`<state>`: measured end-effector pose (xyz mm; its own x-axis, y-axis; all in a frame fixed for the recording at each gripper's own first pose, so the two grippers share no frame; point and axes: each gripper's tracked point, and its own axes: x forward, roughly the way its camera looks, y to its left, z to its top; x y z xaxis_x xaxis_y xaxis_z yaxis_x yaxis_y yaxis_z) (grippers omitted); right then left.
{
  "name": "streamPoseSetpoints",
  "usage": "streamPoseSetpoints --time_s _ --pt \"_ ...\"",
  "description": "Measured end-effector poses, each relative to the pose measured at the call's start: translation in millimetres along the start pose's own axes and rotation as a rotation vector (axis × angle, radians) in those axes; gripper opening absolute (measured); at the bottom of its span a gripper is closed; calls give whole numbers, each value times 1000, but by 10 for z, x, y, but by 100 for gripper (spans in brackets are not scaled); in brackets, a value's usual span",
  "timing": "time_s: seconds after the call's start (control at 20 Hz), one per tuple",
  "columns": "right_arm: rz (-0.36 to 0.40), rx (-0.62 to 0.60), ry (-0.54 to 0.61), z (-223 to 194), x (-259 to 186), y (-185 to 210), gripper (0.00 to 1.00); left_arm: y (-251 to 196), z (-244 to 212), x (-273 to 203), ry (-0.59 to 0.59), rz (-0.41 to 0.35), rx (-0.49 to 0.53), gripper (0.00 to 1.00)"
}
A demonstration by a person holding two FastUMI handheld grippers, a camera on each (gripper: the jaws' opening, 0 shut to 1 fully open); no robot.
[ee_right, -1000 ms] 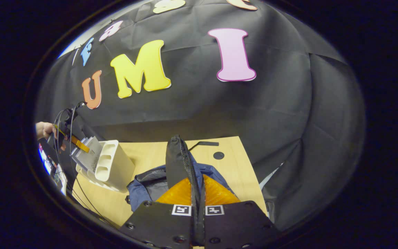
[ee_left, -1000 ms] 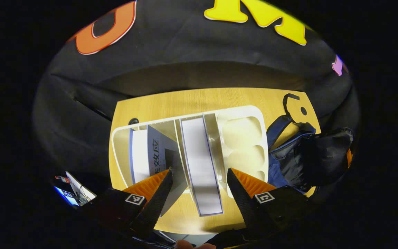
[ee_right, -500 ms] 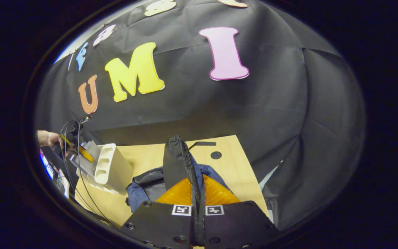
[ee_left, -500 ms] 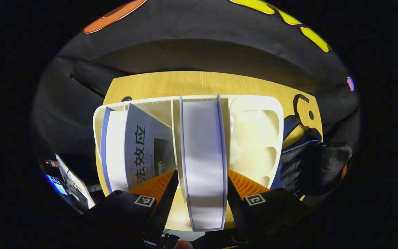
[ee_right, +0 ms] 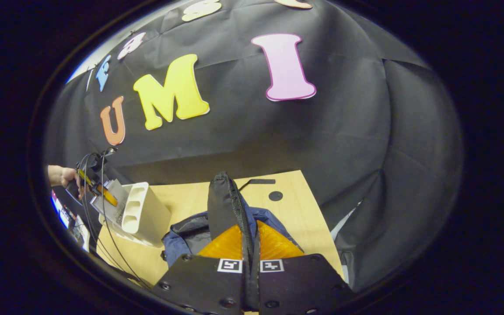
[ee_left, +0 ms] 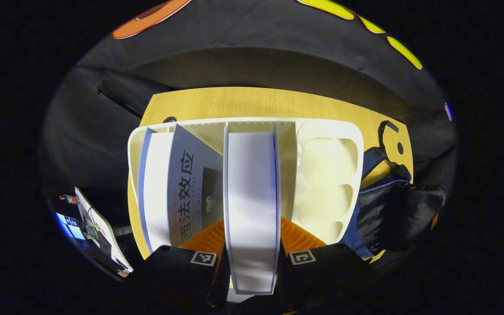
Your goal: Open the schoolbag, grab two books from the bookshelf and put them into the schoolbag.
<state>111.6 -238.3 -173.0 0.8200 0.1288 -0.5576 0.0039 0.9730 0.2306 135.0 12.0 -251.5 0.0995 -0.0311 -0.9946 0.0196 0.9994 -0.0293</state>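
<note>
From above, in the left gripper view, a white bookshelf [ee_left: 328,127] stands on the wooden table [ee_left: 256,103]. A thick book [ee_left: 251,175] with white page edges stands in its middle slot. My left gripper [ee_left: 252,225] is shut on it, one finger pressing each cover. A grey-covered book [ee_left: 190,183] leans in the slot to the left. The dark blue and black schoolbag [ee_left: 400,210] lies right of the shelf. In the right gripper view, my right gripper [ee_right: 250,236] is shut on the schoolbag's black zippered flap [ee_right: 221,205] and holds it upright above the bag [ee_right: 182,232].
The right gripper view has the bookshelf [ee_right: 145,214] at the left with the left gripper [ee_right: 99,190], its cables and a hand [ee_right: 61,175] over it. A round black spot [ee_right: 275,196] marks the table. A lit screen [ee_left: 70,218] sits below the table's left edge.
My left gripper has come down over the middle book and its fingers have shut onto the covers. The right gripper has kept its hold on the flap, almost still.
</note>
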Motion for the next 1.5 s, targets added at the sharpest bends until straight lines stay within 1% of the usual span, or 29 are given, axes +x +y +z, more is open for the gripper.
streamPoseSetpoints --time_s 0.05,0.15,0.2,0.25,0.3,0.35,0.4,0.45,0.5,0.55,0.6,0.7,0.75,0.85,0.95,1.05,1.1,1.2,1.3,1.35,1.5 --pt "1 2 -2 -4 -9 -1 0 16 -5 -95 -18 -3 15 44" --pt "1 -1 -5 -20 -24 33 0 -2 -32 -356 -67 -16 56 46" --pt "2 -3 -6 -18 -31 55 0 10 -57 -511 -96 -23 73 44" --pt "0 -9 -8 -20 -42 69 0 21 -90 -668 -120 -39 80 45" --pt "-11 -22 -7 -41 -47 67 2 34 -131 -847 -142 -57 81 45" --pt "-23 -34 -6 -54 -50 61 0 52 -169 -1023 -169 -71 76 44" --pt "-26 -35 -7 -61 -65 93 0 101 -206 -1198 -200 -80 75 44" --pt "-28 -32 -7 -65 -82 119 0 175 -249 -1372 -234 -81 73 43" --pt "-29 -29 -7 -73 -99 131 2 249 -290 -1531 -267 -79 71 43" --pt "-32 -28 -6 -81 -110 154 2 323 -346 -1688 -297 -85 57 43" --pt "-32 -29 -6 -89 -132 177 0 373 -410 -1823 -322 -103 32 43" --pt "-35 -32 -7 -106 -147 218 0 359 -513 -2045 -373 -167 -42 43" --pt "-34 -29 -5 -119 -157 237 0 270 -578 -2115 -391 -214 -80 43" --pt "-35 -24 0 -150 -174 248 0 71 -736 -2145 -381 -330 -154 43" --pt "-45 -31 3 -168 -170 242 0 -213 -880 -2102 -347 -452 -219 43" --pt "-50 -47 7 -188 -175 258 0 -486 -961 -2015 -343 -544 -243 43" --pt "-48 -49 9 -191 -169 268 0 -629 -991 -1959 -350 -580 -237 43" --pt "-47 -46 14 -205 -162 279 0 -996 -1092 -1808 -346 -645 -224 43" --pt "-45 -40 21 -225 -161 274 0 -1369 -1201 -1582 -306 -696 -220 43" --pt "-41 -29 27 -240 -153 270 2 -1540 -1240 -1429 -292 -708 -218 43" --pt "-42 -9 46 -301 -128 236 0 -1993 -1282 -1015 -267 -728 -226 43"
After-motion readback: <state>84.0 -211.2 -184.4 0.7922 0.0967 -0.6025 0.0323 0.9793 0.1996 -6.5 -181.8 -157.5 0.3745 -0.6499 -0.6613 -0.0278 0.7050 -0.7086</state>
